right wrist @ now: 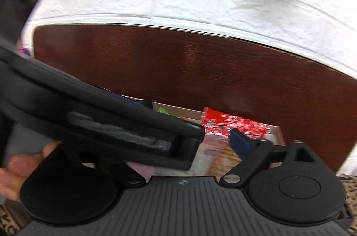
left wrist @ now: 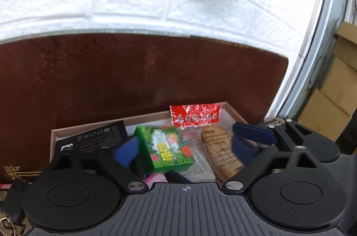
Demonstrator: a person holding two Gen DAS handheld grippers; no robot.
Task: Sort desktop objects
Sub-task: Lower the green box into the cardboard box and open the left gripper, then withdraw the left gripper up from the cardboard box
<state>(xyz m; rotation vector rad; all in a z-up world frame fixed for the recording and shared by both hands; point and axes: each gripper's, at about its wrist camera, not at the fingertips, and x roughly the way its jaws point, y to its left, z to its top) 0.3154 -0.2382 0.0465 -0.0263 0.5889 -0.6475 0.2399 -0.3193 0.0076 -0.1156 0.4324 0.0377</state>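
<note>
Both grippers, left gripper and right gripper, hover spread and empty over the box already holding a green carton, red packet and black pack, so sorting looks nearly done

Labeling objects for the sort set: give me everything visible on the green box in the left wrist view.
The green box is a small printed carton, apparently cardboard, bright green with leaf-like art, red and pink spots and a yellow patch of lettering too blurred to read. It looks closed and lies tilted inside the open tray, on other items, between a black box and a clear packet. The left gripper is open around it; whether a finger touches it is unclear.
</note>
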